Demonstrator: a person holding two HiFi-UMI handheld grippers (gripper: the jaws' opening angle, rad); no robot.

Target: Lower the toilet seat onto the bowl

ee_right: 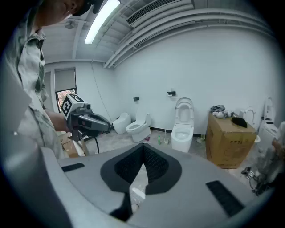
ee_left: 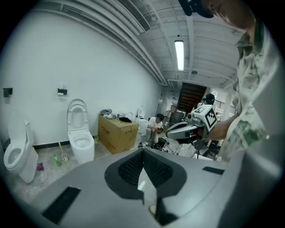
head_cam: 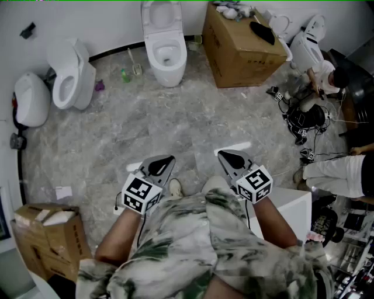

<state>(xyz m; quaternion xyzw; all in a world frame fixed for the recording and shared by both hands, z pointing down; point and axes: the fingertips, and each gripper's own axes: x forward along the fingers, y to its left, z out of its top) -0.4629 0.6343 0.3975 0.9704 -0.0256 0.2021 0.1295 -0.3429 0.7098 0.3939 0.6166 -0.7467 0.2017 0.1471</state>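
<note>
Both tools are empty: left gripper and right gripper have jaws pressed together with nothing between. Target white ceramic toilet sits just left of the brown cardboard box. Its white plastic seat is upright, well apart from both grippers. Seat is likely rigid, light, slick and hinged. Pinch the top free edge and ease it down, else it slams.

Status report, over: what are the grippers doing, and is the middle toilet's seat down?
Left gripper, right gripper shut, empty. Toilet seat upright, well ahead. Nothing blocks the way.
</note>
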